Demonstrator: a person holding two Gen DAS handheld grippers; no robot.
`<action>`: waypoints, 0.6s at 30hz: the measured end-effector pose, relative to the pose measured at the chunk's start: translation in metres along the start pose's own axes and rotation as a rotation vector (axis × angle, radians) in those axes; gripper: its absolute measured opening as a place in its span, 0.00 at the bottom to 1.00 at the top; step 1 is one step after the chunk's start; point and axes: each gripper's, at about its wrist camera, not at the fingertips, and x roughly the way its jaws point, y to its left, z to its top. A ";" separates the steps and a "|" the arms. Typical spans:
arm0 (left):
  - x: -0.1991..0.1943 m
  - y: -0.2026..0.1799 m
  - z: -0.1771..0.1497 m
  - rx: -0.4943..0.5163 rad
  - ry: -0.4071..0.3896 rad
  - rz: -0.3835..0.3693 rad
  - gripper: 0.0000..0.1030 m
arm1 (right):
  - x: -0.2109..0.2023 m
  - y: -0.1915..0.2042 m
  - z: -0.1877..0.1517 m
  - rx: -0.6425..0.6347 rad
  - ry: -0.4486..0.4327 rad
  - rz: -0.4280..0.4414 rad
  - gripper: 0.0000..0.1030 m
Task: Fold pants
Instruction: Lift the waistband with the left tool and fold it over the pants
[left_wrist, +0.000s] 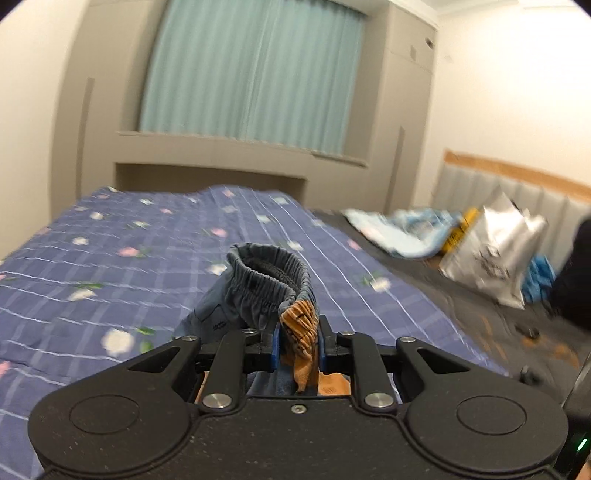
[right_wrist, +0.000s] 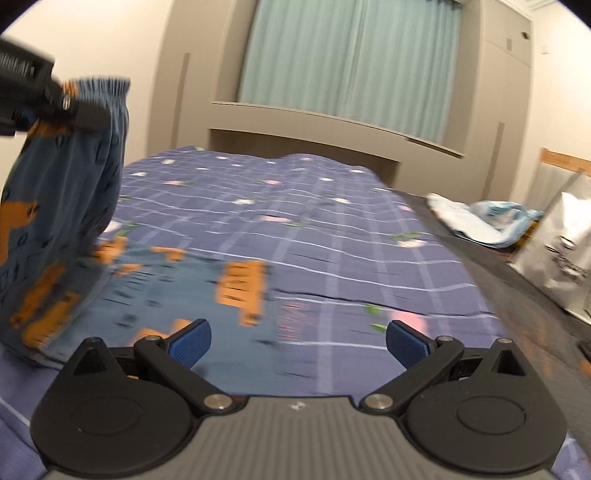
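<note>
Lying beyond pants: bags, clothes.

A wide bed carries everything, spread with a blue-violet checked quilt printed with small pink and white flowers. On the quilt lie the lower parts of blue patterned pants with orange patches, spread flat. Beside the quilt a dark bare strip holds a crumpled light-blue cloth and an upright silver foil bag.

Open checked bedspread ahead; lifted pants left, silver bag and clutter right.
</note>
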 end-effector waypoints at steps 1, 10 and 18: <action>0.007 -0.006 -0.005 0.008 0.024 -0.010 0.19 | 0.000 -0.008 -0.002 0.012 0.005 -0.017 1.00; 0.054 -0.036 -0.046 0.117 0.180 -0.041 0.22 | 0.005 -0.051 -0.024 0.165 0.049 -0.054 1.00; 0.039 -0.034 -0.065 0.156 0.191 -0.059 0.64 | 0.010 -0.050 -0.029 0.186 0.076 -0.041 1.00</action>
